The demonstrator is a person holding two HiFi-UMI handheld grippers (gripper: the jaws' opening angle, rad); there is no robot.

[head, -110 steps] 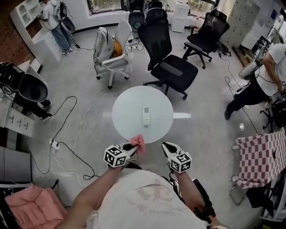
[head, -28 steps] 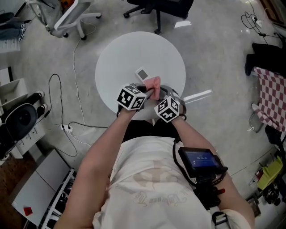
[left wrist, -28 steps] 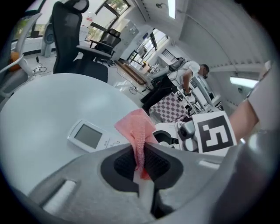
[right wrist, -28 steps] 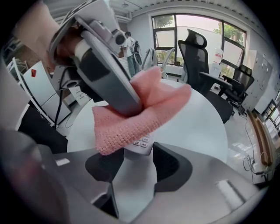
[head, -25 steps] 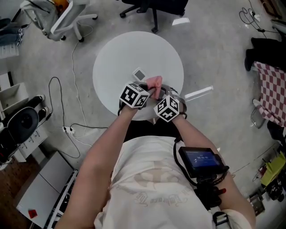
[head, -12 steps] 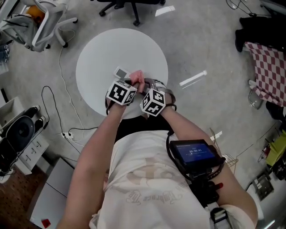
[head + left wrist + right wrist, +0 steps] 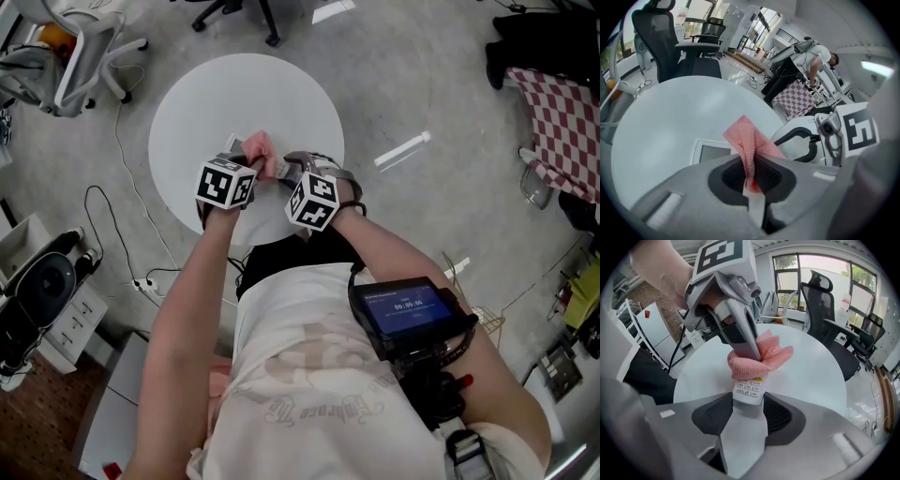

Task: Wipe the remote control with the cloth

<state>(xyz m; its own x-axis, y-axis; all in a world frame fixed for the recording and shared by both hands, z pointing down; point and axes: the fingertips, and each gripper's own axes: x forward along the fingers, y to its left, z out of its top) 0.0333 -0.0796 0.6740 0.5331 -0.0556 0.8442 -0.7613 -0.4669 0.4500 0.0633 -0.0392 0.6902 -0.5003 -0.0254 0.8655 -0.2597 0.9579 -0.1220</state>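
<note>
- Your left gripper (image 7: pixel 751 185) had its jaws pinched tight on a pink cloth (image 7: pixel 761 357), with almost no gap between them. The cloth stuck out past the tips in a bunched fold.
- Your right gripper (image 7: pixel 748 409) had its jaws spread pretty wide, but they were clamped on the remote control (image 7: pixel 749 387), gripping its sides at the button end.
- The remote was white, buttons facing up. It ran from your right jaws out toward your left gripper.
- The cloth sat right on top of the remote, covering the middle stretch above the buttons. In the left gripper view, the display end poked out on the far side of the cloth.
- From the head view, all of this was happening around the middle of the round white tabletop (image 7: pixel 202 89). The two grippers were close together and angled down at it.
- Couldn't tell whether the remote was resting on the tabletop or lifted just off it.
- Nothing else was on the tabletop apart from the remote, the cloth and your grippers.
- You had a small screen unit (image 7: pixel 405 311) strapped to your right forearm.
- Off past the right edge of the tabletop there was a red-and-white checked fabric (image 7: pixel 562 112), and a white office chair (image 7: pixel 70 47) stood beyond the far left edge.
</note>
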